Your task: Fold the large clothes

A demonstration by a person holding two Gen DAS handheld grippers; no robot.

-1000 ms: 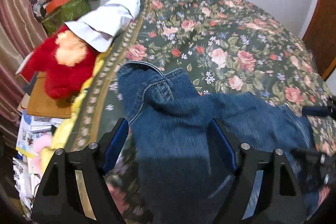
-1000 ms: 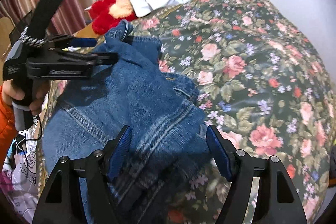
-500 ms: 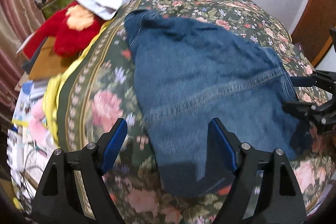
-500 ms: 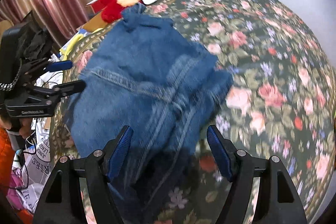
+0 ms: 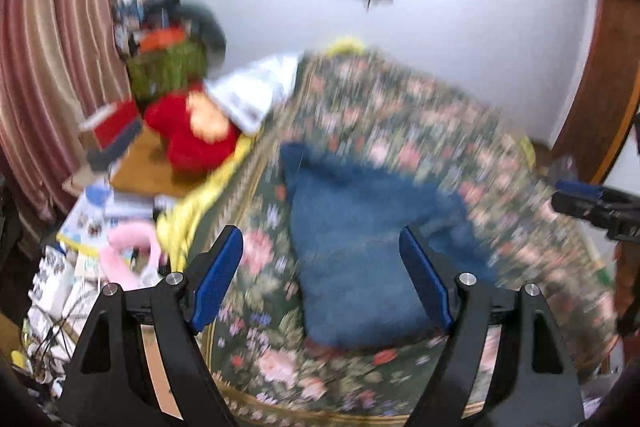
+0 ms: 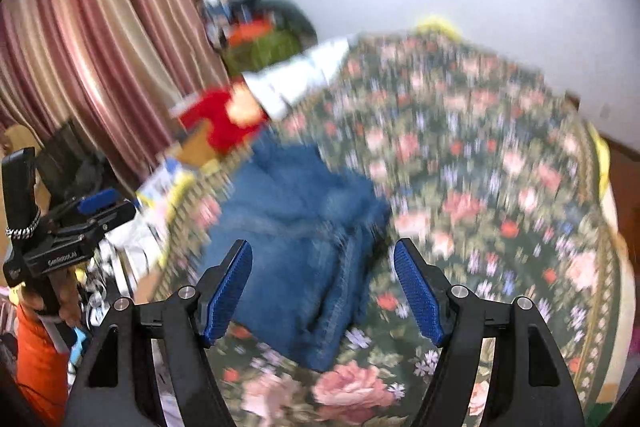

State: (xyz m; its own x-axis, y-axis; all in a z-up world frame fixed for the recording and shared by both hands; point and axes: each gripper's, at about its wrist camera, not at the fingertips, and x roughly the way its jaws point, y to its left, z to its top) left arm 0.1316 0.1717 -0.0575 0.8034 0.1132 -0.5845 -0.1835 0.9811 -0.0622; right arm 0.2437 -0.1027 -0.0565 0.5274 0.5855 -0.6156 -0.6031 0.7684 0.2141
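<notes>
A folded pair of blue jeans (image 5: 360,247) lies on the flowered bedspread (image 5: 400,115) near the bed's front left edge. It also shows in the right wrist view (image 6: 300,259). My left gripper (image 5: 320,283) is open and empty, held back above the jeans. My right gripper (image 6: 322,291) is open and empty, also back from the jeans. The right gripper shows at the right edge of the left wrist view (image 5: 596,203). The left gripper shows at the left of the right wrist view (image 6: 76,223). Both views are blurred.
A red plush toy (image 5: 196,139) and a white cloth (image 5: 256,95) lie at the bed's far left side. Boxes, papers and a pink ring (image 5: 128,251) clutter the floor on the left. Striped curtains (image 5: 44,67) hang at left; a wooden door (image 5: 600,87) at right.
Both grippers have pulled up and back from the jeans. The jeans went from spread and lifted to lying in a compact folded pile. The cameras tilted up toward the wall.
</notes>
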